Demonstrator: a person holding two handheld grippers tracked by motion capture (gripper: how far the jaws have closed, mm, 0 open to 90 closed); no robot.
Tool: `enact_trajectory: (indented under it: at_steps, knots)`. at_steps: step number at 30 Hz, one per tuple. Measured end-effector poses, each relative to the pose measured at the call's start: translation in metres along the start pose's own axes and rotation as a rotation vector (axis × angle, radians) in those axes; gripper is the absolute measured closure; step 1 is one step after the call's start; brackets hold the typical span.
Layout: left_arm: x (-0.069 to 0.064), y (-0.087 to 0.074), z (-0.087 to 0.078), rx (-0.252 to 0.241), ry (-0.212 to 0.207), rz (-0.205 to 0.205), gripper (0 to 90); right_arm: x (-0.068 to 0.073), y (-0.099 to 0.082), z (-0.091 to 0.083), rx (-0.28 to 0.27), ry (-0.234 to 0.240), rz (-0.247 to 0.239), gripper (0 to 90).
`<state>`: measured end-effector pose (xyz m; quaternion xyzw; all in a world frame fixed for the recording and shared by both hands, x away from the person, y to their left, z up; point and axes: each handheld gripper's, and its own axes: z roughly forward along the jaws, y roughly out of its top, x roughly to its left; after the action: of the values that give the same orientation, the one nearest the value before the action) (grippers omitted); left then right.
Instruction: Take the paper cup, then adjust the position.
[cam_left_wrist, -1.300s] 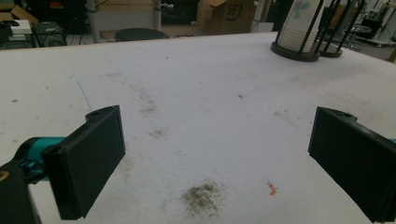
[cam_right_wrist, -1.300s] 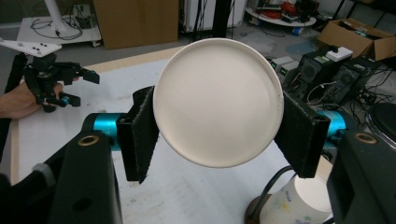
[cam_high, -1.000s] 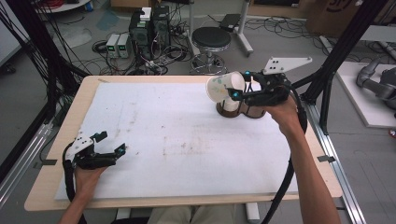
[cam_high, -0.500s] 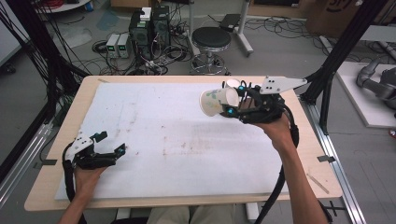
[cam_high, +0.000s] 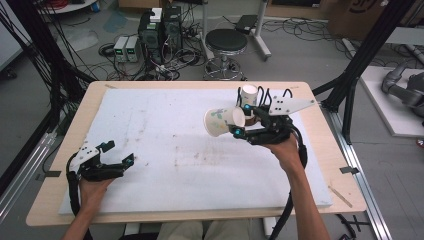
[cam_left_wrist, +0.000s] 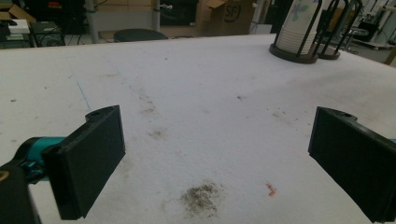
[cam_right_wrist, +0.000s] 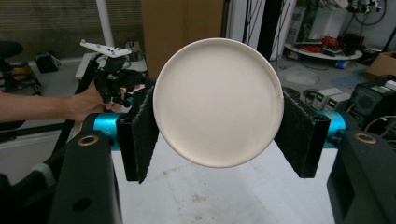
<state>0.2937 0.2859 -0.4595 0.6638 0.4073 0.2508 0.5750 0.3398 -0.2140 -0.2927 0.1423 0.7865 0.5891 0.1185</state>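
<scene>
Between my right gripper's (cam_right_wrist: 217, 135) jaws sat a light, crushable white paper cup (cam_high: 223, 121), pinched sideways; left gripper (cam_high: 117, 155) stood spread.

Black claws (cam_high: 239, 124) — teal joints, trailing cables

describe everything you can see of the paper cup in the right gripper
The paper cup is white with a faint leafy print on its wall. It lies tipped on its side above the white table cover, bottom towards the table's left. The right gripper clamps it near its rolled rim, one black pad on each side. Nothing else touches it.
</scene>
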Motion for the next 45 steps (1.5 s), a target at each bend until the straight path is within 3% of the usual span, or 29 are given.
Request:
enact_trajectory:
  at_steps: [12, 15, 39, 45]
  knots:
    - [0.0, 0.0, 0.0, -0.001, -0.001, 0.002, 3.8, 0.007, -0.021, 0.024, -0.037, 0.06, 0.017, 36.4]
    - [0.0, 0.0, 0.0, -0.001, -0.001, 0.0, 3.8, 0.007, -0.024, 0.028, -0.025, 0.061, 0.022, 36.4]
    - [0.0, 0.0, -0.001, -0.003, -0.003, 0.004, 3.8, 0.001, -0.029, 0.033, -0.011, 0.063, 0.034, 36.4]
    - [0.001, 0.0, -0.001, -0.013, -0.022, 0.001, 3.8, 0.001, -0.029, 0.033, -0.009, 0.064, 0.033, 36.4]
